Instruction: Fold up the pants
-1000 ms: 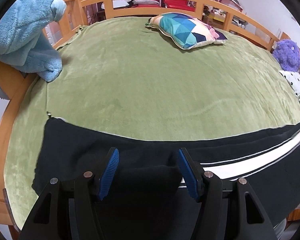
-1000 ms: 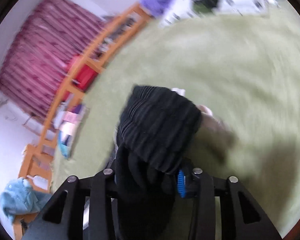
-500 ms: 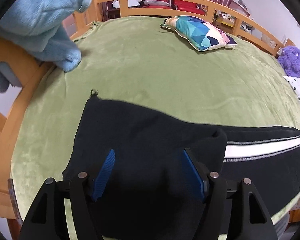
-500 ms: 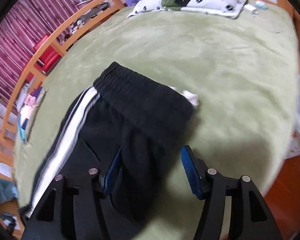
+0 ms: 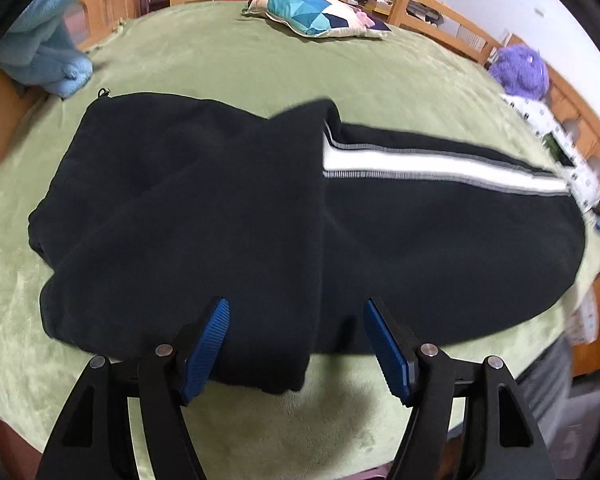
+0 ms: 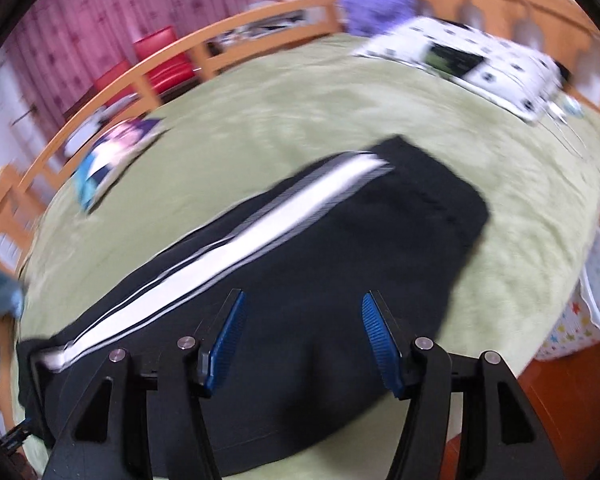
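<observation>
On the green bed (image 5: 260,64) the black pants (image 5: 228,216) with a white stripe (image 5: 432,168) lie flat, one end folded over the middle, while my left gripper (image 5: 296,344) and right gripper (image 6: 300,340) both hang above the near edge, jaws spread wide and holding nothing.

The left gripper (image 5: 296,338) has its jaws spread wide, with nothing between the blue pads (image 5: 206,346). The right gripper (image 6: 302,336) is likewise wide apart and holds nothing.
</observation>
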A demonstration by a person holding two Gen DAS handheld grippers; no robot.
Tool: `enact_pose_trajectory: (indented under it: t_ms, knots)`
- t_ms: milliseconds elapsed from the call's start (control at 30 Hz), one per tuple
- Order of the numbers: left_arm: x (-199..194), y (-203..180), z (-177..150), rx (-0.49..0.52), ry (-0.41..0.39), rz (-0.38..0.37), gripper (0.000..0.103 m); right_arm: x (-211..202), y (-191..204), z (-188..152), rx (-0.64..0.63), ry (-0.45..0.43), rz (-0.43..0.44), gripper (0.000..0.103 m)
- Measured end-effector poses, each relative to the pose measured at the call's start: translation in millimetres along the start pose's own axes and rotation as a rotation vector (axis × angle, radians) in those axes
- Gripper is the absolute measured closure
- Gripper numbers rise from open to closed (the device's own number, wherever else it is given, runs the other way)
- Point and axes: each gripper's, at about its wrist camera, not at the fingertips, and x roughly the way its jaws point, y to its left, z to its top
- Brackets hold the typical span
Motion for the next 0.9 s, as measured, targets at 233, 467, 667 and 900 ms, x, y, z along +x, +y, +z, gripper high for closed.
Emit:
enact_pose_trajectory:
  t_ms: [233, 467, 667, 900]
  knots:
    - [11.4, -10.7, -6.7, 0.082, -0.017, 0.136, 0.080, -14.2, 67.6, -24.6, -0.156, 0.013, 0.002, 0.041]
    - [-27.7, 27.9, 26.6, 0.049, -0.120, 0.079, 0.095, -29.2, 102.9, -35.1, -0.191, -0.077, 0.028, 0.019]
    - [-40.3, 65.8, 89.8, 0.019, -0.209, 0.152, 0.095, -13.9, 121.1, -37.7, -0.234, -0.060, 0.026, 0.019]
    - [-33.9, 119.5, 147.6, -0.047, -0.268, 0.278, 0.098, 12.7, 131.0, -39.9, -0.291, -0.008, 0.002, 0.019]
